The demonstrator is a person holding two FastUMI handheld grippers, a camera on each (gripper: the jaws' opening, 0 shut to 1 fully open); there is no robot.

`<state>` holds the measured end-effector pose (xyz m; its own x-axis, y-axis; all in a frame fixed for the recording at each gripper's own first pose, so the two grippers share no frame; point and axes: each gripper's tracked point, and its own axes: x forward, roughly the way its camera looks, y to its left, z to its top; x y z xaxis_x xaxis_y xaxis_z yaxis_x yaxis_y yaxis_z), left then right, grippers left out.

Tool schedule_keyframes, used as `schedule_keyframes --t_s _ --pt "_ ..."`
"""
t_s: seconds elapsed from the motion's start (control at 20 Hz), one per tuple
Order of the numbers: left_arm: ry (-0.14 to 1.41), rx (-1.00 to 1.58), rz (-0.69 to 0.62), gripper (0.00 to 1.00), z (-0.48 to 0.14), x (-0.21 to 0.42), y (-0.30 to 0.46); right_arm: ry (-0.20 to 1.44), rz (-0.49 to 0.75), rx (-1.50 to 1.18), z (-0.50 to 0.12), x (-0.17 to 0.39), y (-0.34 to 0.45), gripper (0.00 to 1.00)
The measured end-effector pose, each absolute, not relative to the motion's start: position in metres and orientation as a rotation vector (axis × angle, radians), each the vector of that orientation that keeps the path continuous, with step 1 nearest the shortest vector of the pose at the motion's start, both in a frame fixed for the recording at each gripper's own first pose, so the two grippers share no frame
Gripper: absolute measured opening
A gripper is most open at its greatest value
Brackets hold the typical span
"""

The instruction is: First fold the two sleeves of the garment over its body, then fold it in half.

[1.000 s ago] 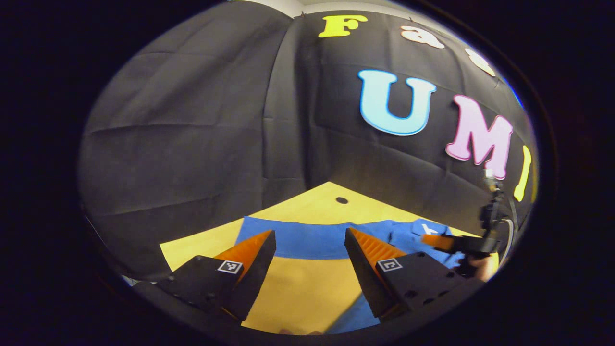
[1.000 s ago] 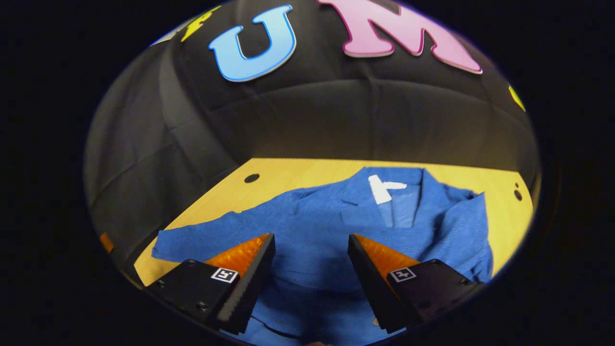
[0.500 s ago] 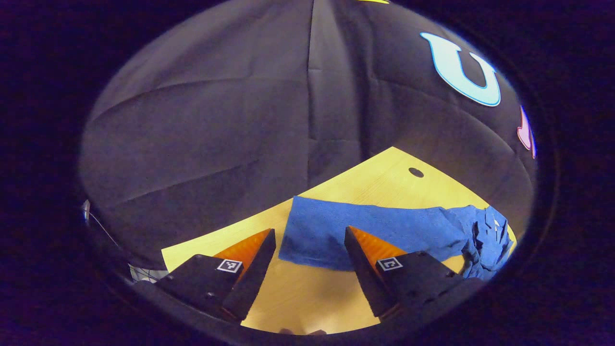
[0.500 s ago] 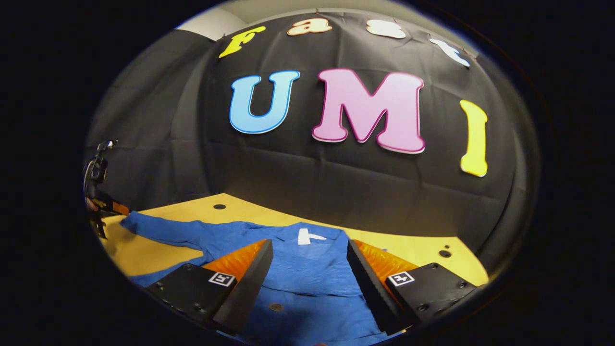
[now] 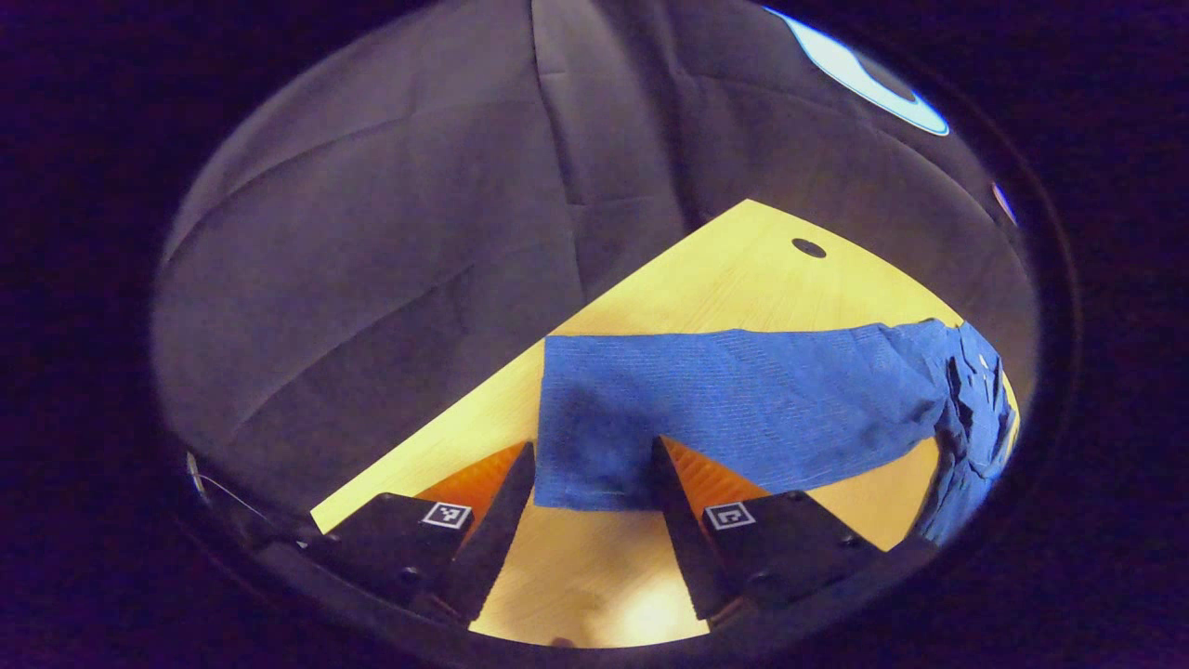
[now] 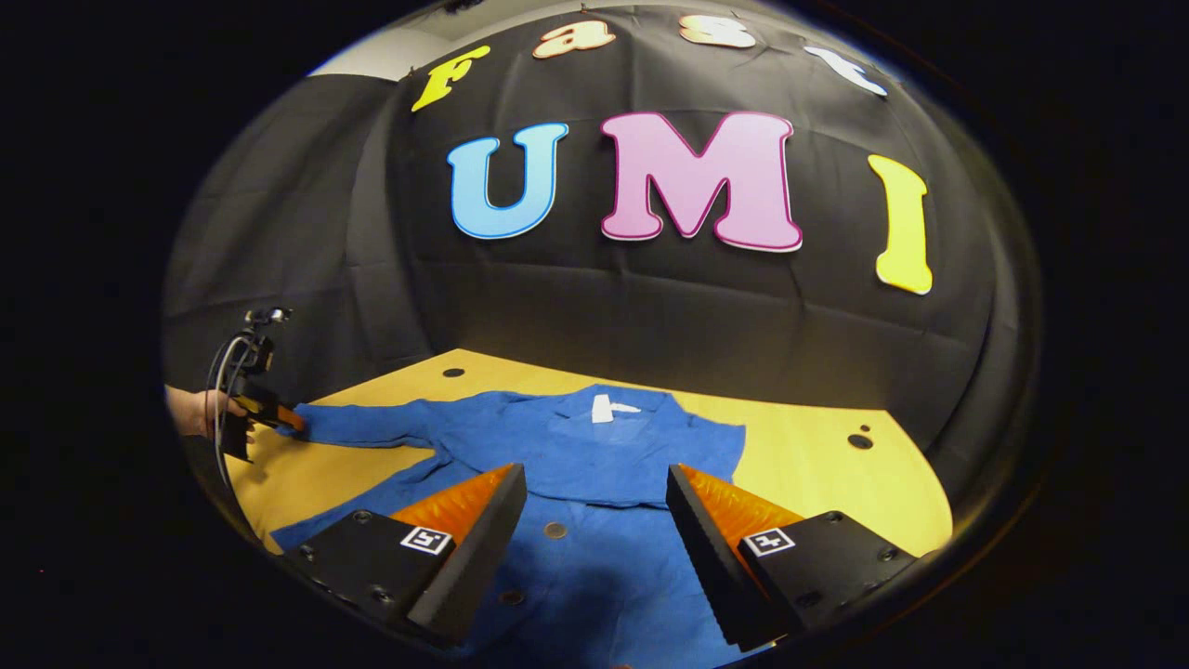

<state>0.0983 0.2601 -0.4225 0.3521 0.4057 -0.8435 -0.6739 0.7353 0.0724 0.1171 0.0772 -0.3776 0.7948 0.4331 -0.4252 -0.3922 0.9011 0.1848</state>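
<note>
left sleeve about to be taken, no fold finished yet

the blue garment [image 6: 594, 446] lies face up on the yellow table [image 6: 817, 465], collar toward the booth wall, buttons down the front; its left sleeve [image 5: 734, 409] stretches straight out to the side, flat on the wood — not yet laid over the body; in the right gripper view the right-hand side of the garment ends in a short straight edge near the shoulder, and i cannot tell whether that sleeve is already folded in or merely tucked out of sight.

the left gripper [image 5: 590, 474] sits low at the cuff end of the sleeve; its jaws stand apart, with the cuff's corner reaching in between the 2 fingers; neither finger presses on the cloth, so nothing is held; from the right gripper view the same tool, in a hand [image 6: 190, 413], meets the sleeve's tip.

the right gripper [image 6: 594, 520] hovers above the garment's front, jaws wide apart, holding nothing.

judged from this: step 1 of the task is barely begun; left to do — close on the cuff, carry the sleeve across the body, settle the other sleeve if needed, then the fold in half.
</note>
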Motion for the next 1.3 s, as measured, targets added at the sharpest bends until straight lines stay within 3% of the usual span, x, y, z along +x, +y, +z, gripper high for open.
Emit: schedule_keyframes --t_s 0.05,0.1,0.25,0.3,0.35,0.6,0.75,1.0,1.3 --pt "0.991 -0.319 0.688 0.56 -0.42 0.103 0.258 0.475 0.443 0.078 -0.379 0.117 0.075 0.97" --pt "0.991 -0.322 0.675 0.53 -0.42 0.107 0.254 0.471 0.435 0.07 -0.38 0.12 0.07 0.97" --pt "0.967 -0.325 0.669 0.09 -0.427 0.121 0.25 0.467 0.393 0.079 -0.383 0.131 0.052 0.97" --pt "0.942 -0.334 0.675 0.1 -0.424 0.118 0.251 0.472 0.378 0.081 -0.386 0.134 0.045 0.97" --pt "0.924 -0.351 0.679 0.03 -0.422 0.122 0.251 0.48 0.362 0.08 -0.389 0.135 0.037 0.97" --pt "0.855 -0.387 0.708 0.0 -0.415 0.133 0.241 0.499 0.311 0.048 -0.401 0.141 0.008 0.97" --pt "0.728 -0.399 0.663 0.0 -0.377 0.165 0.217 0.509 0.288 0.026 -0.406 0.141 -0.009 0.97" --pt "0.564 -0.344 0.462 0.0 -0.295 0.245 0.125 0.537 0.222 0.02 -0.414 0.135 -0.041 0.97" --pt "0.472 -0.312 0.08 0.0 -0.235 0.326 -0.065 0.613 0.13 0.033 -0.436 0.111 -0.085 0.97"
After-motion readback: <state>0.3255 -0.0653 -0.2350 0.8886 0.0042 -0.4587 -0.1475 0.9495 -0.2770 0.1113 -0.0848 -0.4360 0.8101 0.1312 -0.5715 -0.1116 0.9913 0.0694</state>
